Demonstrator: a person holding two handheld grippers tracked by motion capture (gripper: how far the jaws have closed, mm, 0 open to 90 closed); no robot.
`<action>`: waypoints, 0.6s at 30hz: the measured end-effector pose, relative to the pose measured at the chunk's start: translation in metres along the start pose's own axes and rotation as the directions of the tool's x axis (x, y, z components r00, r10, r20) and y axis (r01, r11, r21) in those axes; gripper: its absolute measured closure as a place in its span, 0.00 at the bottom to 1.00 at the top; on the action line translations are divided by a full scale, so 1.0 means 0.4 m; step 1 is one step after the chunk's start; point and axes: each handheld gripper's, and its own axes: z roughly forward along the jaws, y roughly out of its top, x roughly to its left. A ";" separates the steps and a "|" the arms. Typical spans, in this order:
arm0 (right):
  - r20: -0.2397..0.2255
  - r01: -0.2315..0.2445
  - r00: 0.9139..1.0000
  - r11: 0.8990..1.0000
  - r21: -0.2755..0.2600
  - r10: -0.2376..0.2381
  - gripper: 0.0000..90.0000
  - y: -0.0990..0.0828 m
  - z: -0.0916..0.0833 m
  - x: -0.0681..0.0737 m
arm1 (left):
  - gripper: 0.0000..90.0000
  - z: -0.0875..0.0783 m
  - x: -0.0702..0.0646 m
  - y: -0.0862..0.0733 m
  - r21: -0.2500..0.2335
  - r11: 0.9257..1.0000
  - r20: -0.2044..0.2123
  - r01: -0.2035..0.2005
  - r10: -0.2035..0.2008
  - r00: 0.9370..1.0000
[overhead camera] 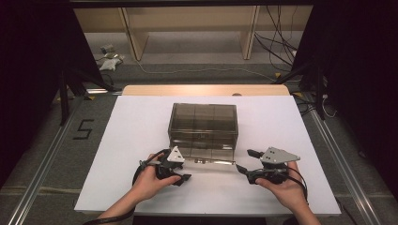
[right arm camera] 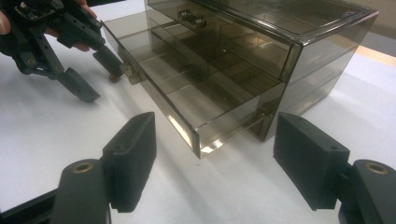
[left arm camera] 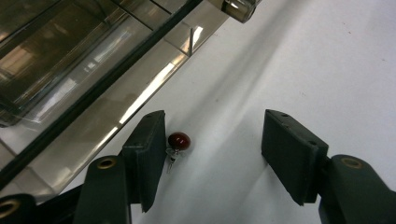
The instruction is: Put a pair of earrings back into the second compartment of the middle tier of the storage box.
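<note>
A smoky see-through drawer box (overhead camera: 202, 124) stands mid-table with its bottom drawer (overhead camera: 213, 158) pulled out toward me. A small dark red ball stud with a short metal pin (left arm camera: 179, 141) lies on the white tabletop beside the drawer front (left arm camera: 93, 116). My left gripper (left arm camera: 210, 154) is open around the stud, which sits right against its left pad (left arm camera: 152, 154), far from the other pad. In the high view this gripper (overhead camera: 187, 169) is at the drawer's left front corner. My right gripper (right arm camera: 215, 158) is open with nothing between its jaws, facing the drawer's right corner (right arm camera: 198, 144).
The drawer (right arm camera: 187, 88) is split into several compartments and carries a clear knob (right arm camera: 128, 70). A white sheet (overhead camera: 141, 140) covers the table; its front edge lies close behind both hands. Cables and wooden legs (overhead camera: 136, 42) are on the floor beyond.
</note>
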 end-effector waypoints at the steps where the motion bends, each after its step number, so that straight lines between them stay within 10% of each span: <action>1: 0.000 0.000 1.000 1.000 0.000 0.000 0.35 0.000 0.000 0.000 | 0.45 0.000 0.000 0.000 0.001 1.000 0.001 0.001 -0.001 1.000; 18: -0.005 0.002 1.000 1.000 0.006 -0.002 0.36 0.001 0.002 0.002 | 0.63 -0.004 0.016 0.010 0.022 0.999 -0.009 0.032 -0.032 0.999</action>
